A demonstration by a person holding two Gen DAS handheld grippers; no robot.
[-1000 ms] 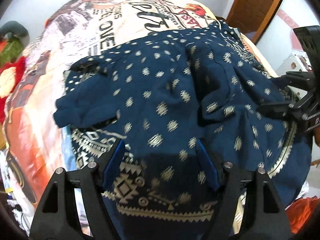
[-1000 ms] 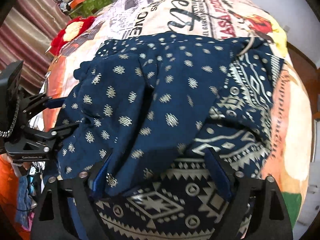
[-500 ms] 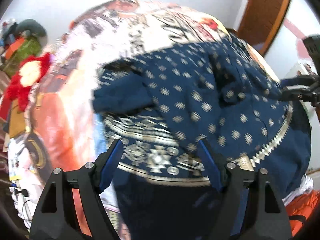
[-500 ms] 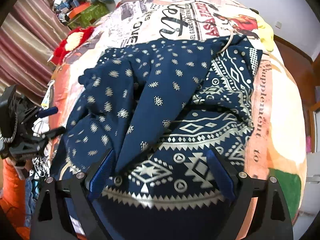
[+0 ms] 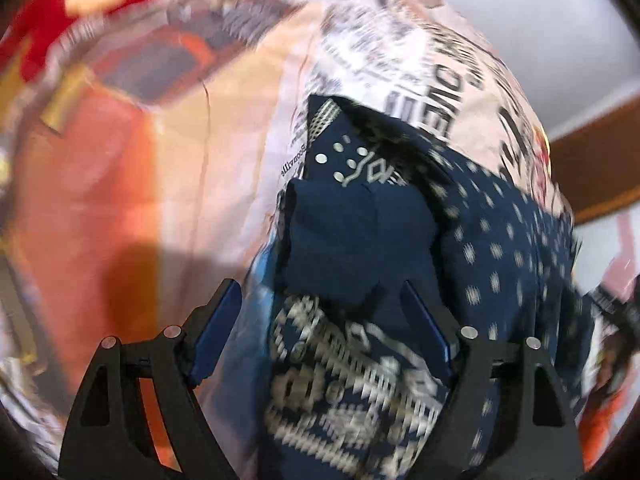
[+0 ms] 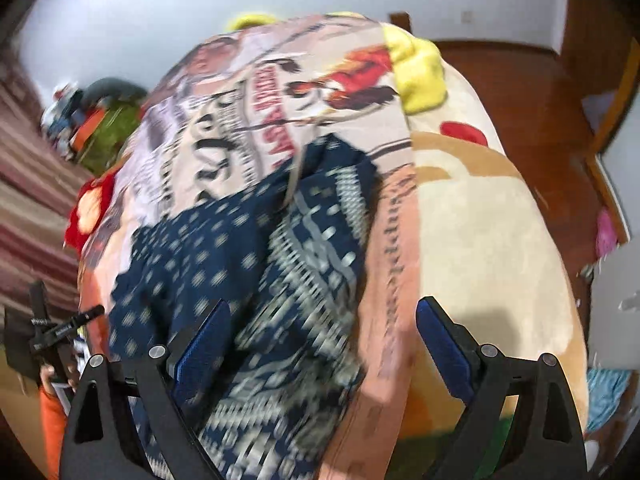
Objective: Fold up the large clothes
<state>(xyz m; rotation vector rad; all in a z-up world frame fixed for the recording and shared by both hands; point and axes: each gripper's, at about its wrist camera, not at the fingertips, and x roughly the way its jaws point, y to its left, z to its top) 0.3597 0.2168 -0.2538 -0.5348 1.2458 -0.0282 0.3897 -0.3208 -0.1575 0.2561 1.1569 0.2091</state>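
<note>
Item: 1 navy garment, dotted, patterned border, lying rumpled and part-folded on the printed blanket.

Left gripper: I read its jaws as wide, just been opening, over the garment's left edge and a loose flap; no pad presses cloth. Right gripper: wide, straddling the right edge, holding nothing.

Risk, my judgement: both views are blurred. Closing now could pinch blanket with the hem, or catch 1 layer and drag the fold askew.
</note>
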